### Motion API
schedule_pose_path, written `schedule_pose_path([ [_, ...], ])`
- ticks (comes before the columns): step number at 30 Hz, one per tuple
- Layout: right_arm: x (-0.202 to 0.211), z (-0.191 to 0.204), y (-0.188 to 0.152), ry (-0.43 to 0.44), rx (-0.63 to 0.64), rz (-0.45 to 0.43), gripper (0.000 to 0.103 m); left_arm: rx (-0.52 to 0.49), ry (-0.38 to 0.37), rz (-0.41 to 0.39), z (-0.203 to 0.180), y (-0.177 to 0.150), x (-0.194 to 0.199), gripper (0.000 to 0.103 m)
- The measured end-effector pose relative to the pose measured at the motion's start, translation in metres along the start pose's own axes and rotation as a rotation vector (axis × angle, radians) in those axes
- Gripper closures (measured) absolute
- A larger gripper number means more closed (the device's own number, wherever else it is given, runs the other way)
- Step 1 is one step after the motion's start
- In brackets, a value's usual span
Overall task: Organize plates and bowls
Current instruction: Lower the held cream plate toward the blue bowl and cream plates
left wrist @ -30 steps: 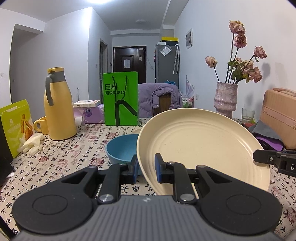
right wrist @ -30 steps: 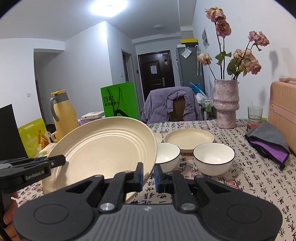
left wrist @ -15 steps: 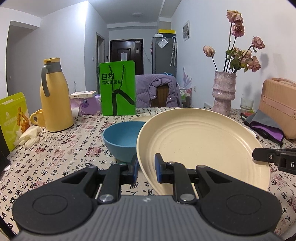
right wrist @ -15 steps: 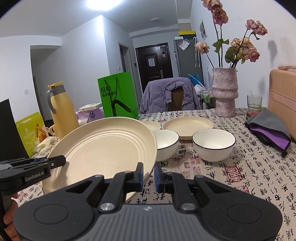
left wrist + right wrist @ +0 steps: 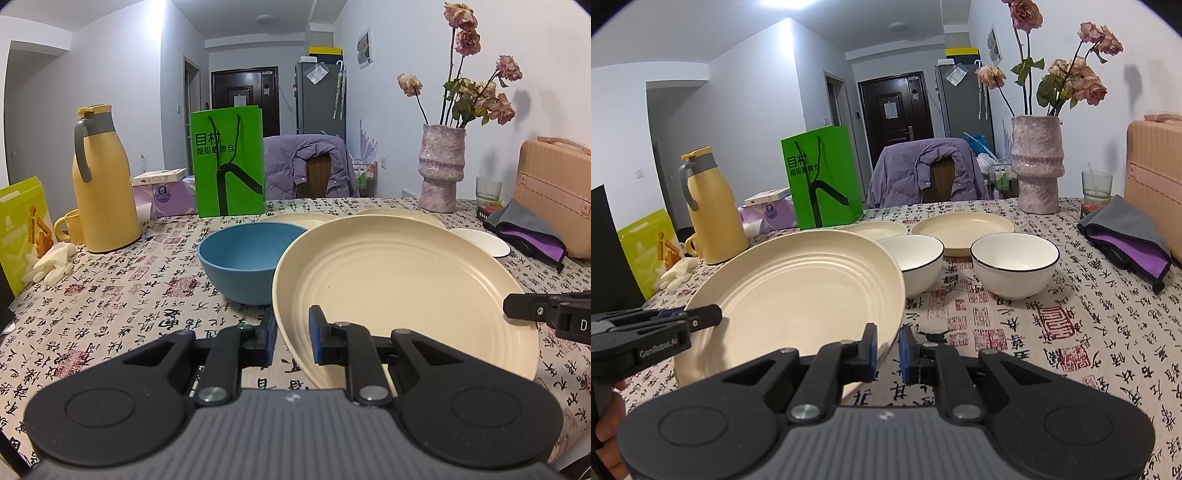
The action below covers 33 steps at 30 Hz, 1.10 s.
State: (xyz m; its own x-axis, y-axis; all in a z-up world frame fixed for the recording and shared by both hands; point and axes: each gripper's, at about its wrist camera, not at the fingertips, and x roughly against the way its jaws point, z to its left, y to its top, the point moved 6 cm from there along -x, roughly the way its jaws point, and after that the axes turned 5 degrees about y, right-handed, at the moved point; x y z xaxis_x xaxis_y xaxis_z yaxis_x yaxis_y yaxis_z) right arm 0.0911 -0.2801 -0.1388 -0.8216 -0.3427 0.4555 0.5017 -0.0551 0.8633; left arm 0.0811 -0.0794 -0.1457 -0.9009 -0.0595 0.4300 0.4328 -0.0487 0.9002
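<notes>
Both grippers, left gripper point(image 5: 291, 338) and right gripper point(image 5: 887, 349), are clamped on opposite rims of my large cream plate point(image 5: 399, 295), held tilted just beside the blue bowl point(image 5: 251, 258). I judge the step a carry; next, level lowering onto a stack. Beyond the blue bowl: two smaller cream plates point(image 5: 962, 230), two white bowls point(image 5: 1015, 267).

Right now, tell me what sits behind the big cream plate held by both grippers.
Behind the big cream plate stand two white bowls, then two smaller cream plates. The left view adds a blue bowl. The tablecloth under the plate is hidden.
</notes>
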Motion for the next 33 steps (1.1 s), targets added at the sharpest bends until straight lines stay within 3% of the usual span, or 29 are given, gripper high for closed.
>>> schedule_pose_path([
  [33,-0.011,-0.003,-0.018,0.005,-0.036,0.063,0.091,0.002,-0.005,0.066,0.0,-0.021,-0.01,0.085],
])
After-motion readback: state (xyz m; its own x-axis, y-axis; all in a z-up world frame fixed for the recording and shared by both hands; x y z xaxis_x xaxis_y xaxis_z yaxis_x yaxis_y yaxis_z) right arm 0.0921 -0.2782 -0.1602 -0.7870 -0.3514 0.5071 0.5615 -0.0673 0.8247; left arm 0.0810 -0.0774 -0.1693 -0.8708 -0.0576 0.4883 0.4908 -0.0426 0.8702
